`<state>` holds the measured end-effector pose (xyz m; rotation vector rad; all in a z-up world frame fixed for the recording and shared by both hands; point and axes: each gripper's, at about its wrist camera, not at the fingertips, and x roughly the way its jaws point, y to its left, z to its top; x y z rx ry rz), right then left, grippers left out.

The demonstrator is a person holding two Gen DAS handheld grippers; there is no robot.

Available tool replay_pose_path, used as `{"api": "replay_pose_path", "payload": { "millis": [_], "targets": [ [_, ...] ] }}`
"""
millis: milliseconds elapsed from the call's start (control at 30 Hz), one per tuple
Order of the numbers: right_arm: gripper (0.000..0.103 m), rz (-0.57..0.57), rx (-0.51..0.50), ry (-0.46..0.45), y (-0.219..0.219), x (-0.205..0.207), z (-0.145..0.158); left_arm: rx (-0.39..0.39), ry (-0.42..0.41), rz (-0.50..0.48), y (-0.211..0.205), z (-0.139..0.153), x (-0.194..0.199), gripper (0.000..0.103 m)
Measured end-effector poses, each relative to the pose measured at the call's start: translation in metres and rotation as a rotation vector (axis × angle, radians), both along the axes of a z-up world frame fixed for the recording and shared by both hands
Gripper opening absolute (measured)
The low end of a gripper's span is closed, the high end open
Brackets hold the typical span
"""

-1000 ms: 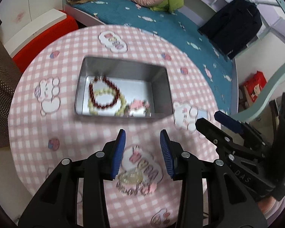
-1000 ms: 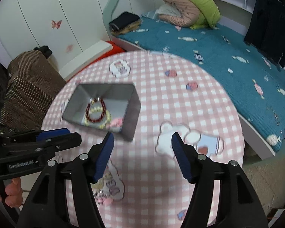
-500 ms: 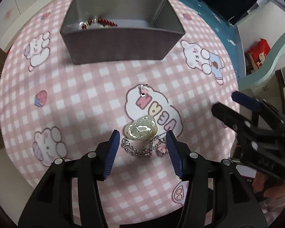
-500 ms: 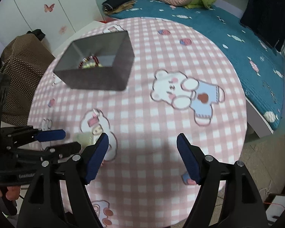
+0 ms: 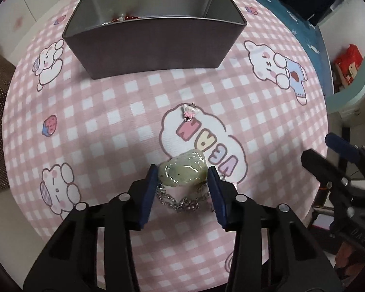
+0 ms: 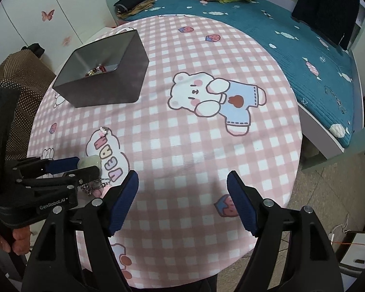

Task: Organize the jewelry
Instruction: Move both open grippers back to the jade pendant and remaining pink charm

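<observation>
A pale green jade pendant on a silver chain lies on the pink checked tablecloth. My left gripper is open, its blue pads on either side of the pendant, close to it. The pendant also shows in the right wrist view. A small pink charm lies further out. A grey metal tin at the back holds red beads. My right gripper is open and empty above the table's near edge.
The round table's edge drops off near the right gripper. A bed with a teal cover stands behind the table. A brown dotted chair is at the left.
My left gripper has dropped lower and moved forward, so its pads now flank the jade pendant. The right gripper has pulled back and lowered toward the table's near edge.
</observation>
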<state>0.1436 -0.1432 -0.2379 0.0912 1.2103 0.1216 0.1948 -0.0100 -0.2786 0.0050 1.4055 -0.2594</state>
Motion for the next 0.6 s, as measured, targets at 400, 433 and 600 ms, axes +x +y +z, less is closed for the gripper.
{"api": "replay_pose_path", "payload": {
  "millis": [400, 433, 600],
  "targets": [
    [0.072, 0.077, 0.043, -0.004, 0.019, -0.001, 0.001, -0.037, 0.005, 0.027, 0.014, 0.005, 0.0, 0.04],
    [0.072, 0.084, 0.045, -0.003, 0.021, -0.001, 0.001, -0.041, 0.004, 0.028, 0.016, 0.007, 0.0, 0.04],
    [0.072, 0.145, 0.069, -0.012, 0.032, -0.003, 0.001, -0.05, -0.01, 0.049, 0.035, 0.019, -0.002, 0.04]
  ]
}}
